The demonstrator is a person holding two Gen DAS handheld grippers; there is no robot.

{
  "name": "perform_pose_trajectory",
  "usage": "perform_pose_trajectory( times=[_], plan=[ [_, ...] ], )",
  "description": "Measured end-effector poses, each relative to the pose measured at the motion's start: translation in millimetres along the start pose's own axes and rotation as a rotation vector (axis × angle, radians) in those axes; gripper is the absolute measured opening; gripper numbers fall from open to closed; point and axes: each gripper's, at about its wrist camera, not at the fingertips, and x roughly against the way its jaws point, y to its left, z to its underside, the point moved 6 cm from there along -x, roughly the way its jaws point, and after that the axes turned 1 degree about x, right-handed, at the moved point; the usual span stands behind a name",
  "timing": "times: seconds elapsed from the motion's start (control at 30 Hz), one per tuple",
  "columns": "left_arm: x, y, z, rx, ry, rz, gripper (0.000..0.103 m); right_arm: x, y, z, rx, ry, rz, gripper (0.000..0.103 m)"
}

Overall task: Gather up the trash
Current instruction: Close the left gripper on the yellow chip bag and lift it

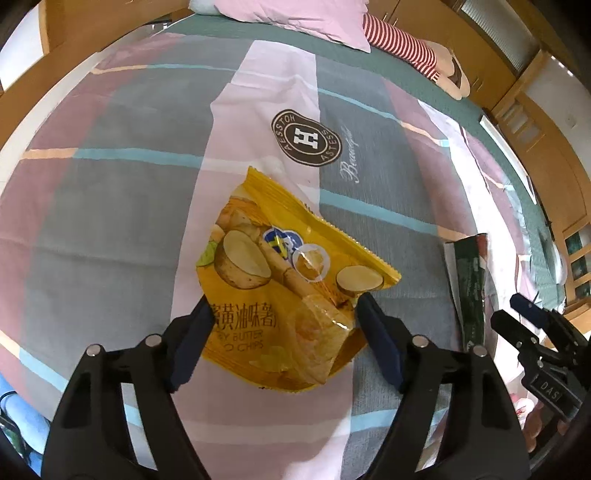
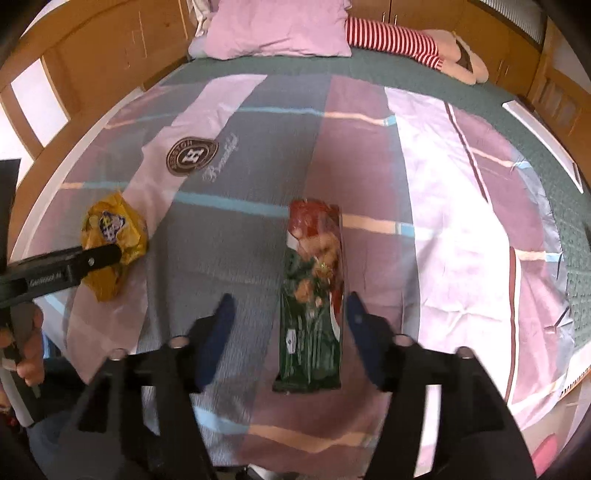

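Nearest the left wrist camera, the left gripper (image 1: 282,306) is seen with its two dark blue padded fingers (image 1: 192,339) spread wide, released, one on either side of the lower part of a crumpled yellow foil potato-chip bag (image 1: 291,280). The bag is lying flat on a pink stripe of the patchwork quilt (image 1: 110,229); whether the pads are touching the foil cannot be made out.

In the right wrist view, the right gripper (image 2: 288,306) is likewise held open, nothing being grasped. A long green and red plastic snack wrapper (image 2: 314,295) is laid lengthwise on the quilt between its fingers, closer to the right-hand one, its near end level with the finger bases. The chip bag (image 2: 114,243) is seen well to the left of the wrapper, with the left gripper (image 2: 99,258) reaching over it.

Farther up the bed, a round brown badge with a letter H (image 1: 309,138) is printed on the quilt. At the far end a pink pillow (image 2: 277,29) is set against the wooden headboard (image 2: 110,48), and beside it lies what appears to be a soft toy in red-and-white stripes (image 2: 402,40).
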Motion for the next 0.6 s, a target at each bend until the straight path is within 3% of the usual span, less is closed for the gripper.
perform_pose_trajectory(
  times=[0.07,0.17,0.43,0.5,0.6],
  plan=[
    [0.2,0.2,-0.9,-0.001,-0.003,0.000,0.075,-8.2,-4.8,-4.1,0.002,0.007,0.042,0.077],
    [1.8,0.7,-1.0,0.003,-0.007,0.000,0.071,-21.1,-14.2,-3.9,-0.013,0.033,0.087,0.078],
    [4.6,0.5,-1.3,-0.003,-0.016,-0.008,0.068,-50.8,-16.9,13.4,-0.126,0.110,0.032,0.077],
    [2.9,0.9,-1.2,-0.005,-0.008,-0.003,0.072,-54.0,-12.9,14.4,-0.131,0.117,0.021,0.059],
    [-4.2,1.0,1.1,-0.002,0.028,-0.002,0.082,-58.0,-7.1,16.5,-0.122,0.132,0.017,0.043]
  ],
)
